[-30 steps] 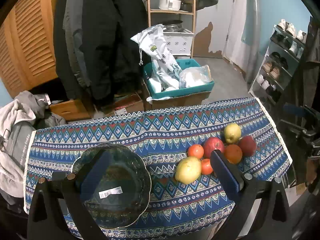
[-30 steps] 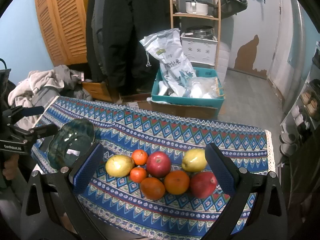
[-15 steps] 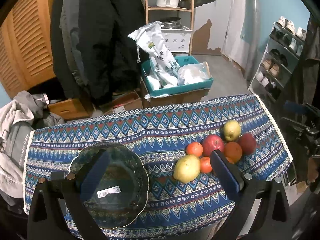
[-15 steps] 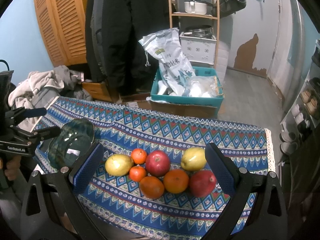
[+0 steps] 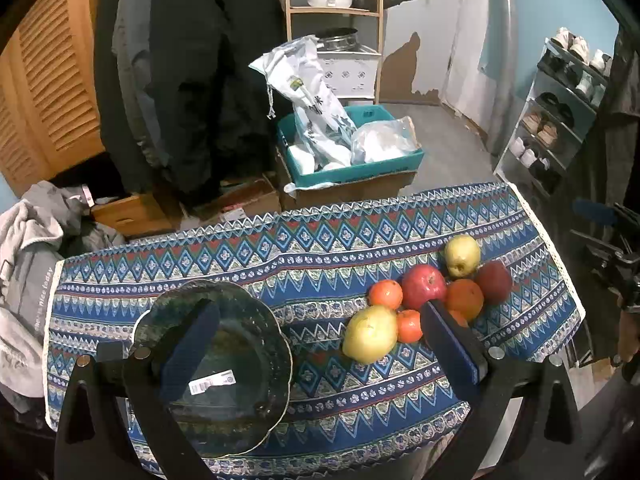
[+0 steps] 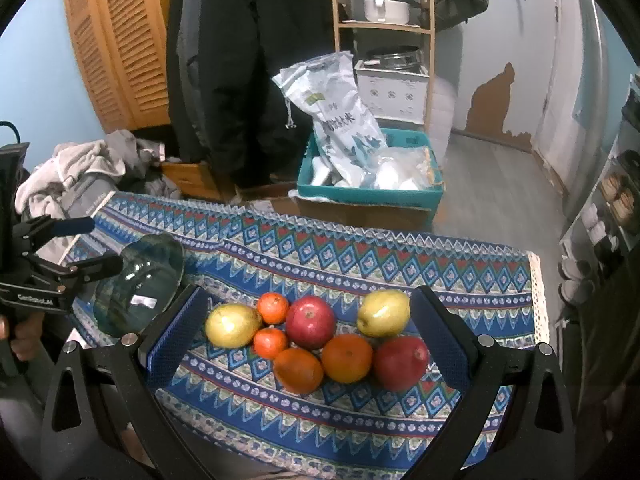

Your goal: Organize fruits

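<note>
Nothing is picked yet: the right gripper (image 6: 308,340) hovers with fingers wide, the fruit pile (image 6: 316,338) lying between them on the surface, the left gripper (image 5: 320,344), equally wide, over the glass plate (image 5: 256,400), so next comes descending onto one fruit.

Both cameras look forward and down from the bench's near edge toward the far wall. The left wrist view sits over the glass plate (image 5: 224,364), the right wrist view over the fruit pile (image 6: 316,336). Both show plate, fruit, patterned cloth (image 5: 304,248) and teal crate (image 6: 372,196).
</note>
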Demonstrator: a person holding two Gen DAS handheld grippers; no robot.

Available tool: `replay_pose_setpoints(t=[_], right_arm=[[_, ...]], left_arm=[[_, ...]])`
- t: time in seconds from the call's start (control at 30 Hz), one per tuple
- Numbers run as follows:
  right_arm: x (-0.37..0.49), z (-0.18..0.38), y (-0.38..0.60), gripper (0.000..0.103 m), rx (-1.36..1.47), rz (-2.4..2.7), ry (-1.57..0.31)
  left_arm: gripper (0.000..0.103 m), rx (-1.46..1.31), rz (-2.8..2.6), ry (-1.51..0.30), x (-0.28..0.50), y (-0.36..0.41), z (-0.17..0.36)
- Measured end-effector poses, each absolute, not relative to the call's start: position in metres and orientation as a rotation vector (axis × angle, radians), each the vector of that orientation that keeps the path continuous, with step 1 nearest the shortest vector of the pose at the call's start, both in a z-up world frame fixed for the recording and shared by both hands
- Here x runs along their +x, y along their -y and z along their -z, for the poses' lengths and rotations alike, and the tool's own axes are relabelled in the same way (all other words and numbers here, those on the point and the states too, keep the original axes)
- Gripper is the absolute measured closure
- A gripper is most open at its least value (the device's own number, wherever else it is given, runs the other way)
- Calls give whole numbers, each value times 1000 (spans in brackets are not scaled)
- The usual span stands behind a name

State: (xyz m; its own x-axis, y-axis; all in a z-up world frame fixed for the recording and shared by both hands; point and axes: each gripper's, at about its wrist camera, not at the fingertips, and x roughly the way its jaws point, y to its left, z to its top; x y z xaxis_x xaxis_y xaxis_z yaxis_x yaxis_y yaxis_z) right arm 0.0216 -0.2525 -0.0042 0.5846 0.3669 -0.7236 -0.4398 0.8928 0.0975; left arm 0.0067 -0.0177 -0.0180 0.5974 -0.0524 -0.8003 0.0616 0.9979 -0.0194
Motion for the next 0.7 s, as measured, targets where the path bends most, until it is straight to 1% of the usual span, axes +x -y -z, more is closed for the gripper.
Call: replay_pose_setpoints(t=[0.43, 0.7], right_arm=[[38, 25, 271, 4, -100, -425, -887], [63, 62, 295, 4, -103, -349, -1004]], left_arm=[[1, -12, 106, -987, 18, 24, 41], [1, 74, 115, -1026, 36, 45, 71]])
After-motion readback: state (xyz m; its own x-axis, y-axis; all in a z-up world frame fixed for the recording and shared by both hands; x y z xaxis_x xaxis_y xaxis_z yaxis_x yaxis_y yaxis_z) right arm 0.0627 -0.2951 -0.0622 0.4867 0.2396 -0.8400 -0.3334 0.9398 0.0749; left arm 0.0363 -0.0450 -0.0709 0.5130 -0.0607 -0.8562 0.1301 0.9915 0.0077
